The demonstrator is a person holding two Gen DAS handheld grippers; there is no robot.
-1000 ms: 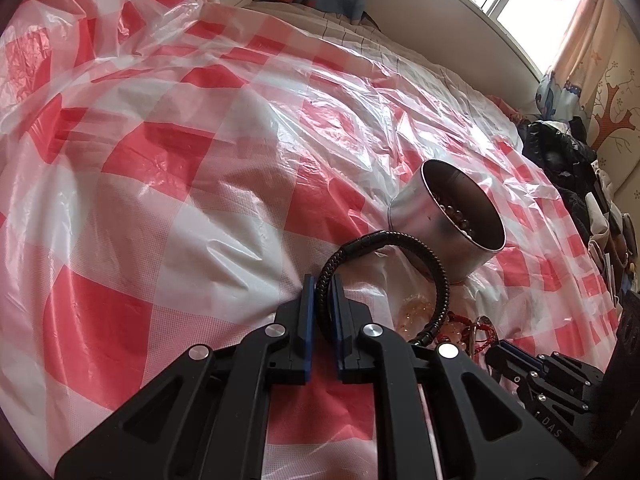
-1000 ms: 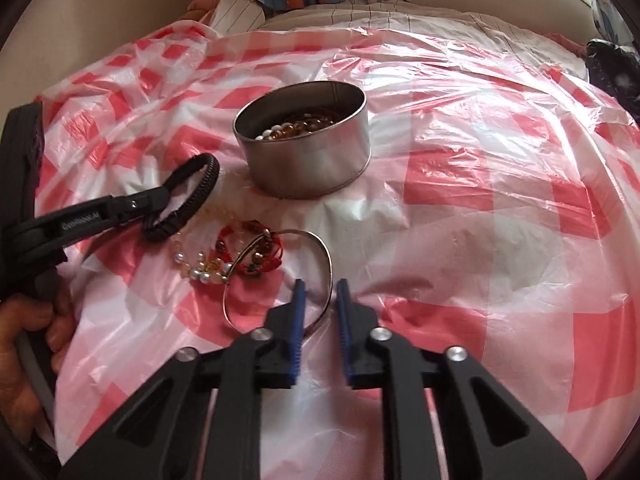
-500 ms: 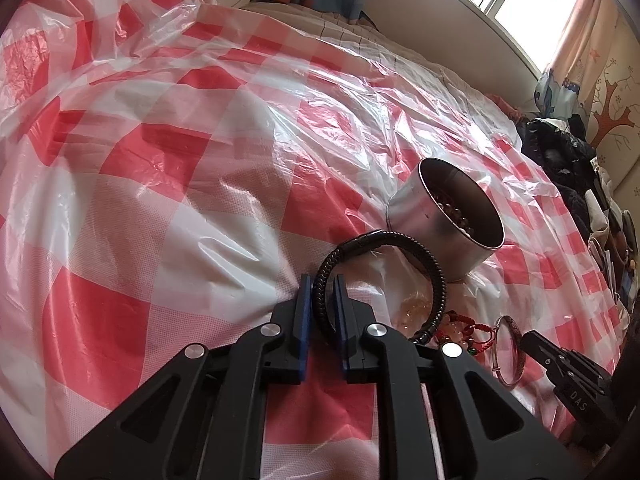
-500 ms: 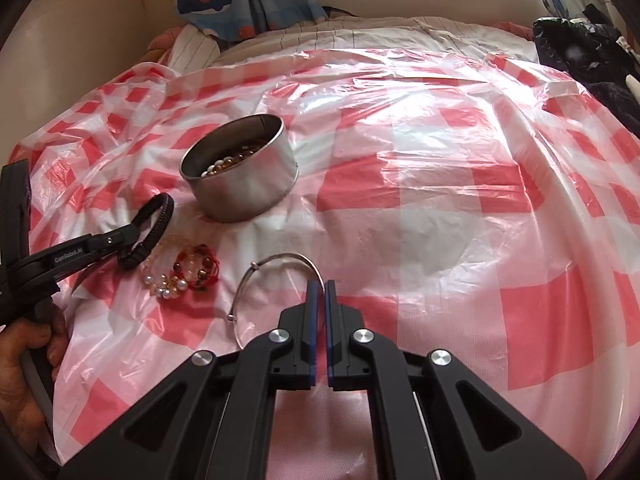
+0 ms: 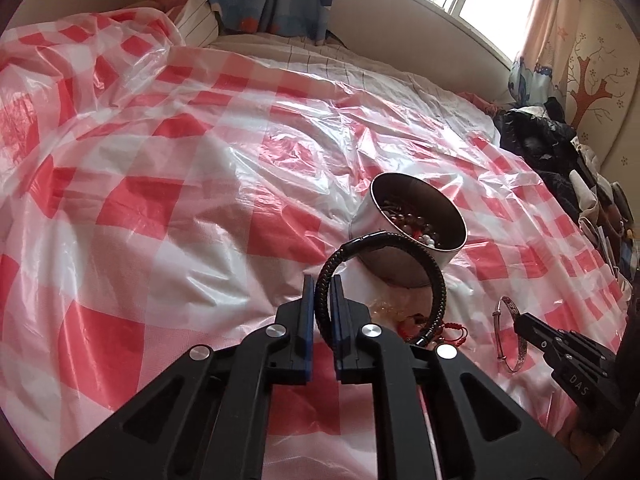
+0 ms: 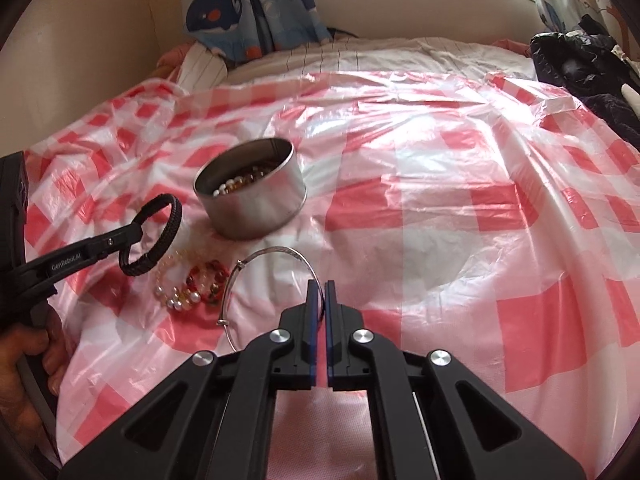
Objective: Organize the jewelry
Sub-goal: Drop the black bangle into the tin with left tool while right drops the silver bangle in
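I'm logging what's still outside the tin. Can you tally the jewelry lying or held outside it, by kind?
Black braided leather bracelet, held in the left claw: 1
Thin silver metal bangle, held in the right claw: 1
Loose beaded strands, number unclear: at least 1
Total: at least 3

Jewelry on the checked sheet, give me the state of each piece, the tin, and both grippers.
Black braided bracelet: clamped in the left gripper, lifted.
Silver bangle: pinched by the right gripper.
Beaded bracelets: loose on the sheet.
Round metal tin: upright, open, beads inside.
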